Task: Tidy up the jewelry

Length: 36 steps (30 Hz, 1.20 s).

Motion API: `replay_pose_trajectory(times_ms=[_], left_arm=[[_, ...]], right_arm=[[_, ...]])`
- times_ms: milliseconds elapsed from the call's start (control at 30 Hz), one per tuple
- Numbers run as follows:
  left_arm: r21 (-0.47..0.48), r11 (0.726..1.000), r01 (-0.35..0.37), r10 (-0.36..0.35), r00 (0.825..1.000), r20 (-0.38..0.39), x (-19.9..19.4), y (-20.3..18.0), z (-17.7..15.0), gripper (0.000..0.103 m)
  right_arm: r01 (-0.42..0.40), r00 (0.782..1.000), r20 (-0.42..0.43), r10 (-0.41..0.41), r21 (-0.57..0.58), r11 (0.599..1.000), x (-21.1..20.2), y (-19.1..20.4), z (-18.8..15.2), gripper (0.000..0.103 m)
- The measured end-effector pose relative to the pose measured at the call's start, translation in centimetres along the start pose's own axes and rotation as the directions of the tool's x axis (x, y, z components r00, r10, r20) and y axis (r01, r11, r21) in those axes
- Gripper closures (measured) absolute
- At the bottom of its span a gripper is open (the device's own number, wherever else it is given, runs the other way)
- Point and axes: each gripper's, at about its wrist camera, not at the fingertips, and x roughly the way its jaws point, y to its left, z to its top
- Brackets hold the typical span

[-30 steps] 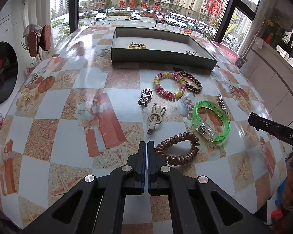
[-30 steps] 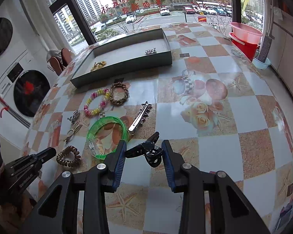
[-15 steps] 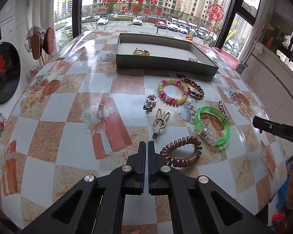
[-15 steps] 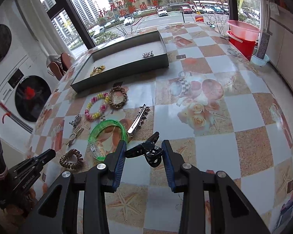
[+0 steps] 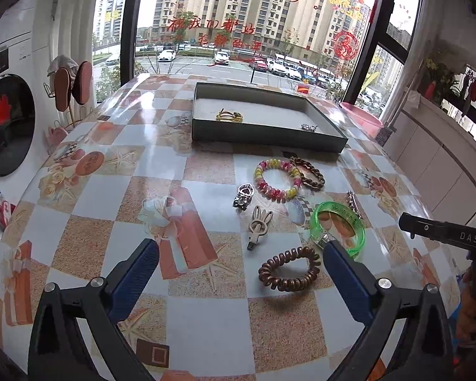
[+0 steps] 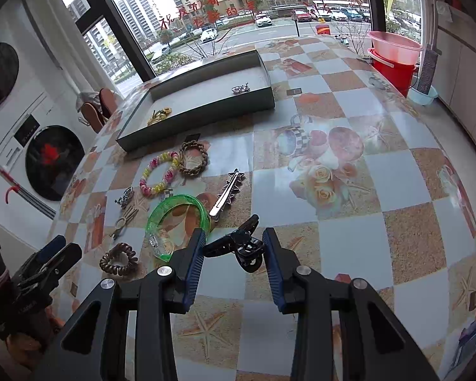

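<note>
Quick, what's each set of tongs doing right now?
Left tongs: opening wide, nothing between them.
Right tongs: shut on the black claw clip.

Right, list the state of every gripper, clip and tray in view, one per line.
left gripper: jaws opening, nothing between them.
right gripper: shut on black claw clip.
tray: open-topped, two small pieces inside.
spiral hair tie: loose on table.
green bangle: lying flat.
silver hair clip: closed, on table.

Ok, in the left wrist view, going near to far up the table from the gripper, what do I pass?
Brown spiral hair tie → beige rabbit-shaped clip → heart-shaped silver piece → pink-and-yellow bead bracelet → grey tray, holding a gold piece.
</note>
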Motion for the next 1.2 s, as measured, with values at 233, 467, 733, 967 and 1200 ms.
replay_pose_trajectory(times_ms=[233,467,733,967,1200], left_arm=[[-0.009,0.997,0.074,-0.074,0.997,0.002,5.4,-1.0,-2.2,0.000],[0.090,0.996,0.002,0.011,0.989,-0.144,12.8,-3.4,-5.3,0.000],[0.103,0.994,0.029,-0.012,0.987,-0.159,18.0,-4.2,-9.2,0.000],[0.137,0.990,0.040,-0.012,0.979,-0.203,21.2,-4.5,-12.5,0.000],[0.071,0.997,-0.020,0.037,0.969,-0.245,23.4,-3.5,-16.0,0.000]], right_arm=[[-0.009,1.000,0.000,0.009,0.007,1.000,0.0,-0.1,-0.2,0.063],[-0.010,1.000,0.004,0.010,0.025,1.000,-0.2,-0.4,-0.3,0.063],[-0.013,1.000,-0.003,0.013,0.030,0.999,-0.1,-0.6,-0.5,0.063],[-0.016,1.000,-0.008,0.016,0.028,0.999,0.0,-0.4,-0.7,0.063],[-0.021,1.000,-0.011,0.021,0.024,1.000,0.2,-0.2,-0.7,0.063]])
